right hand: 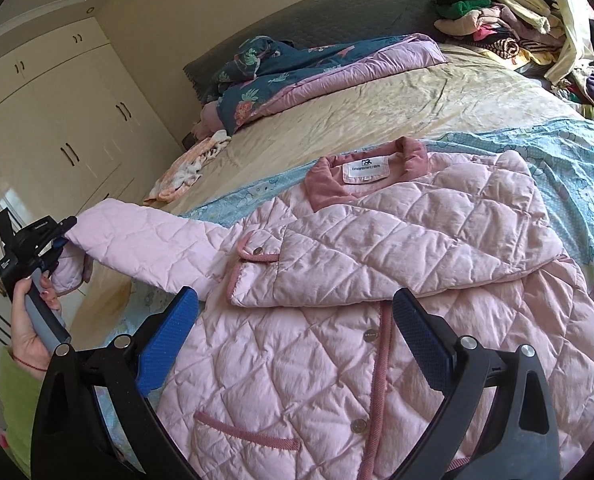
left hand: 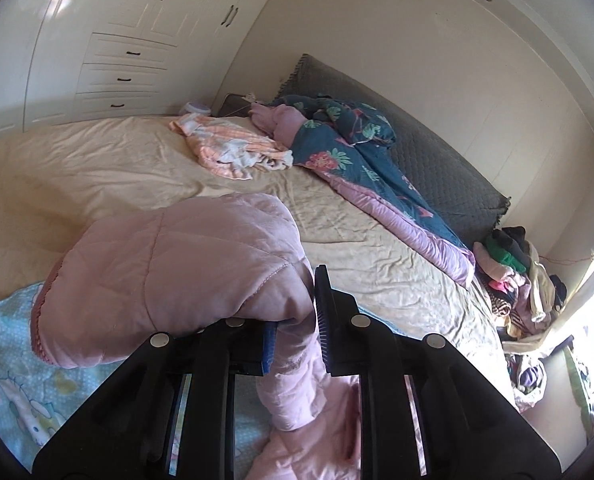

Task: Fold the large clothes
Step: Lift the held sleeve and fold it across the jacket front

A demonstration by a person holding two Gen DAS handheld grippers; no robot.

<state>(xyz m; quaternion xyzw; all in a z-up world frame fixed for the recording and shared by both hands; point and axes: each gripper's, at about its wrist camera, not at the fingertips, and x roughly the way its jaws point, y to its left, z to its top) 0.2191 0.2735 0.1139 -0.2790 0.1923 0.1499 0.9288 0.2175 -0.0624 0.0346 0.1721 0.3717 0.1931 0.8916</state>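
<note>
We see the pink jacket (right hand: 377, 280) flat on the bed (right hand: 397, 96), right under our right tongs (right hand: 297, 340), which are spread wide, gripping nothing. Long axis runs away from them, collar (right hand: 369, 164) at the far end, hem nearest. One sleeve (right hand: 397, 248) lies folded across the chest. Our left tongs (left hand: 295, 332) are pinching the other sleeve (left hand: 169, 264) near its cuff, holding it lifted out sideways. Blue blanket (right hand: 537, 152) under the jacket.

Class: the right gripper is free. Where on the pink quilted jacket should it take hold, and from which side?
Probably the free edge of the folded-over sleeve of the jacket, approached from the hem side: it lies raised across the chest, just ahead of the open right gripper.
</note>
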